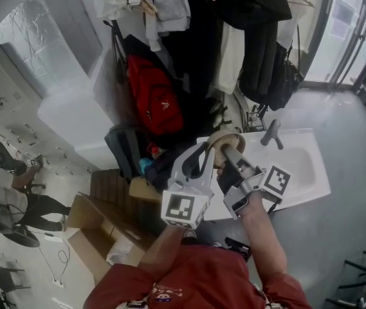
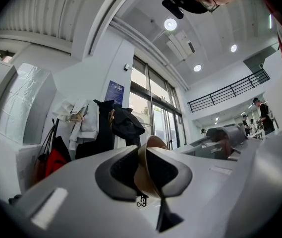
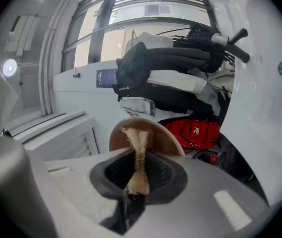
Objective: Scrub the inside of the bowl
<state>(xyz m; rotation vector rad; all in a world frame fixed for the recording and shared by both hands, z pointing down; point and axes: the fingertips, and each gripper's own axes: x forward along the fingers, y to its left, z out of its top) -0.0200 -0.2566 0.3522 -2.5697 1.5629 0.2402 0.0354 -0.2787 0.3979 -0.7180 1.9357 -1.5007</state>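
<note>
The bowl (image 1: 225, 140) is held in the air, near the left edge of the sink (image 1: 306, 172). Its rim is clamped by the left gripper (image 2: 144, 170). The jaws of the right gripper (image 3: 138, 171) are closed on a scrubber (image 3: 140, 144), just in front of the bowl. The bowl seems light, stiff and perhaps slippery, so the rim is the best hold.

The bowl (image 1: 226, 140) sits left of faucet (image 1: 271, 134), by sink (image 1: 306, 167).

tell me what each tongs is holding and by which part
The left tongs clamp the bowl by its rim. The right tongs pinch a scrub pad by its lower half; its frayed end sticks out in front of the bowl.
</note>
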